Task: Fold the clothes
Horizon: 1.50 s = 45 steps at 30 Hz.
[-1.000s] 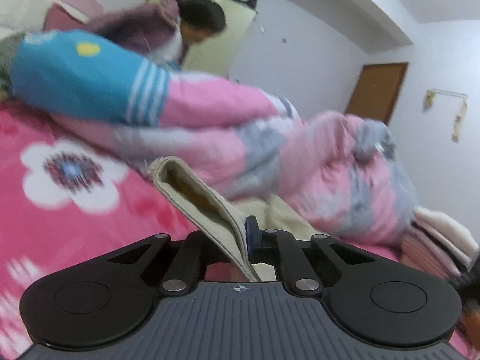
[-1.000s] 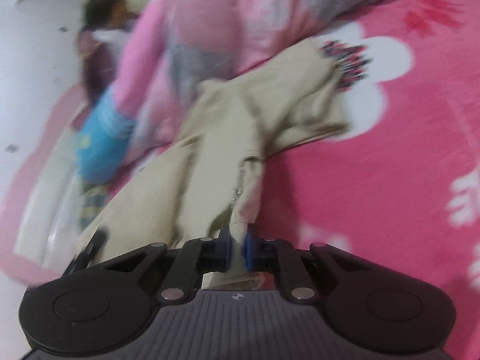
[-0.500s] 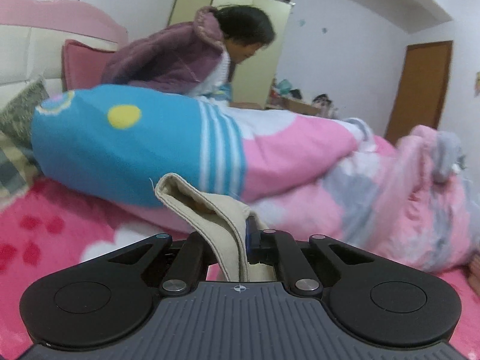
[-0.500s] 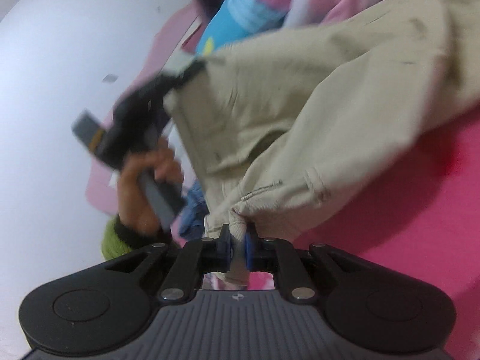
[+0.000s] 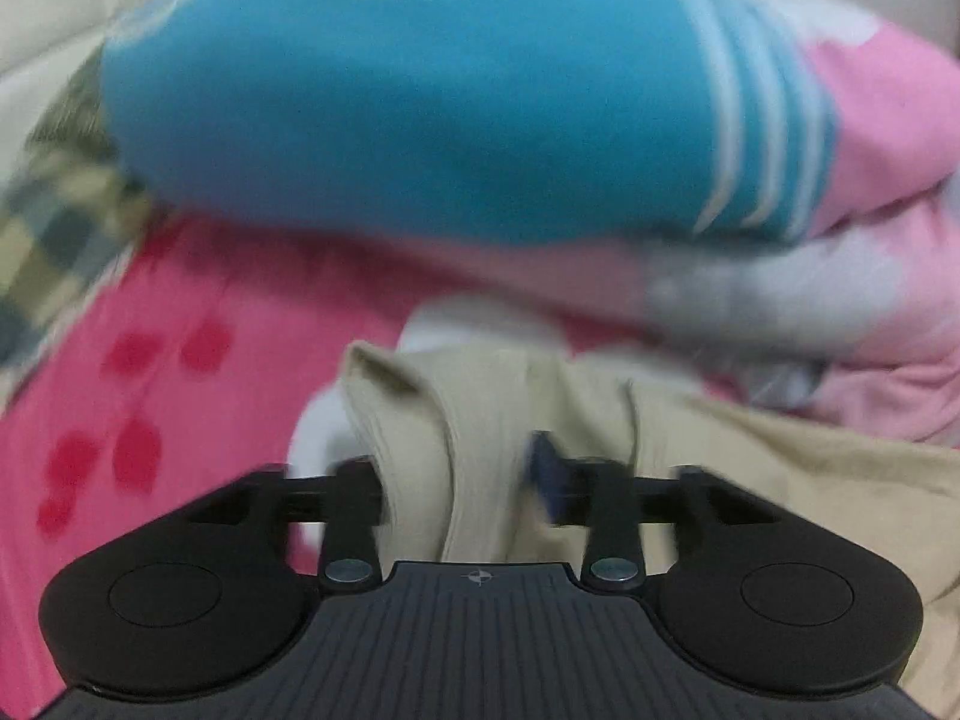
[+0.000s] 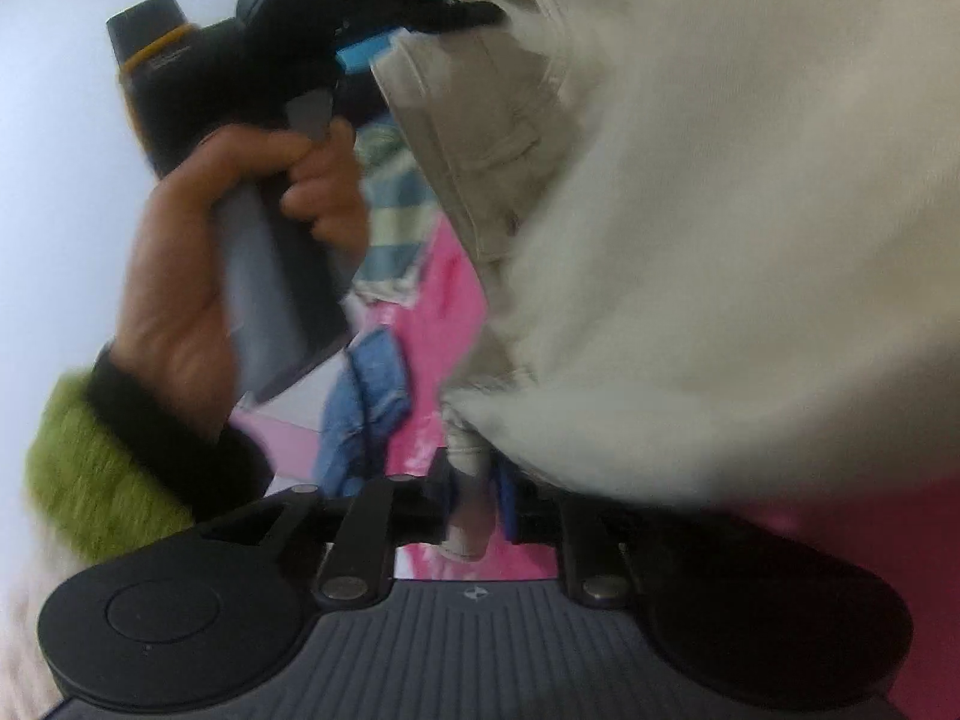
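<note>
Both tongs clenched on the beige trousers (image 6: pixel 720 210): left gripper (image 5: pixel 462 480) pinches a thick bunched band, right gripper (image 6: pixel 474 504) nips a thin corner. Trousers hang between them above the pink bed (image 5: pixel 150 390), the blue-and-pink quilt (image 5: pixel 420 108) on the far side. Looks like soft, light, limp cotton with fair grip. Best held at seams or waistband; the thin corner could slip.

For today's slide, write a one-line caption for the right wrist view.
Right tongs pinch beige trousers while a hand holds the left tongs on their waistband.
</note>
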Motion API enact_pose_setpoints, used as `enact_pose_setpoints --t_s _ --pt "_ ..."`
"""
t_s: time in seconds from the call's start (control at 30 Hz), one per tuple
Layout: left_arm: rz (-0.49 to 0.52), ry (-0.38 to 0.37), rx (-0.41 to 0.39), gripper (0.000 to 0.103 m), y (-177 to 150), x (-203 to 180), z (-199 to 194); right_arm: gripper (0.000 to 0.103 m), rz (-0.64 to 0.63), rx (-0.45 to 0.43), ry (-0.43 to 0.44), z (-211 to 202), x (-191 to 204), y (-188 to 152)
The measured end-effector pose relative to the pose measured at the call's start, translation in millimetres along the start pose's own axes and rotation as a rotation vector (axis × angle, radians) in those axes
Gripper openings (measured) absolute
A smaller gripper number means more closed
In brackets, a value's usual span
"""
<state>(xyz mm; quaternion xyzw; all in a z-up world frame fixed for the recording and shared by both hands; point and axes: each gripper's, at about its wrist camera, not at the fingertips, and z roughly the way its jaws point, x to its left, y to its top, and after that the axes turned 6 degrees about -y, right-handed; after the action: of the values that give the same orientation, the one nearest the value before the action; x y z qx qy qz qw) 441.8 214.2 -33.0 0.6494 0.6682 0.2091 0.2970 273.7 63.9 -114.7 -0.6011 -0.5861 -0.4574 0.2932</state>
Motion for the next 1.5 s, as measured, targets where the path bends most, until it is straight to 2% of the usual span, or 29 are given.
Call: enact_pose_setpoints --t_s 0.03,0.07,0.1,0.13,0.2,0.33,0.47,0.53,0.6,0.7,0.77,0.83,0.9,1.0,1.1,1.17,1.3,1.5 --pt "-0.005 0.008 0.0 0.068 -2 2 -4 0.032 0.001 0.005 0.005 -4 1 0" --pt "-0.014 0.02 -0.01 0.07 -3 5 -11 0.046 -0.013 0.008 0.006 -11 6 -2" --pt "-0.023 0.033 -0.021 0.073 -4 8 -19 0.051 -0.031 0.011 0.006 -19 10 -5" --pt "-0.037 0.043 -0.03 0.081 -4 11 -27 0.059 -0.045 0.005 0.008 -30 14 -10" --pt "-0.091 0.056 -0.043 0.091 -1 19 -49 0.069 -0.062 -0.011 0.013 -54 21 -22" --pt "-0.175 0.072 -0.084 0.093 0 27 -100 0.075 -0.072 -0.055 0.019 -110 26 -47" --pt "-0.137 0.058 -0.18 0.093 -5 12 -177 0.076 -0.129 -0.132 -0.017 -189 28 -82" --pt "-0.102 0.021 -0.234 0.093 -11 -3 -220 0.076 -0.14 -0.19 -0.039 -236 29 -106" --pt "-0.068 -0.017 -0.287 0.096 -18 -18 -263 0.077 -0.137 -0.253 -0.055 -280 23 -112" --pt "-0.025 -0.116 -0.357 0.101 -43 -45 -324 0.079 -0.135 -0.358 -0.067 -349 22 -131" --pt "0.004 -0.183 -0.372 0.102 -67 -63 -351 0.08 -0.138 -0.421 -0.08 -382 19 -149" --pt "0.023 -0.232 -0.352 0.102 -91 -78 -364 0.08 -0.127 -0.481 -0.104 -410 16 -165" --pt "0.005 -0.303 -0.316 0.102 -117 -89 -366 0.08 -0.096 -0.533 -0.139 -437 7 -176" --pt "-0.067 -0.456 -0.267 0.102 -156 -98 -357 0.08 -0.028 -0.611 -0.166 -485 -8 -197" --pt "-0.139 -0.567 -0.229 0.101 -189 -106 -329 0.081 0.01 -0.682 -0.182 -518 -11 -215" --pt "-0.157 -0.614 -0.213 0.101 -205 -114 -305 0.081 0.01 -0.721 -0.22 -535 -6 -224" --pt "-0.043 -0.563 -0.237 0.101 -214 -138 -266 0.081 -0.01 -0.733 -0.312 -542 4 -223" --pt "0.127 -0.483 -0.272 0.1 -228 -174 -207 0.081 -0.047 -0.66 -0.539 -504 -6 -172"
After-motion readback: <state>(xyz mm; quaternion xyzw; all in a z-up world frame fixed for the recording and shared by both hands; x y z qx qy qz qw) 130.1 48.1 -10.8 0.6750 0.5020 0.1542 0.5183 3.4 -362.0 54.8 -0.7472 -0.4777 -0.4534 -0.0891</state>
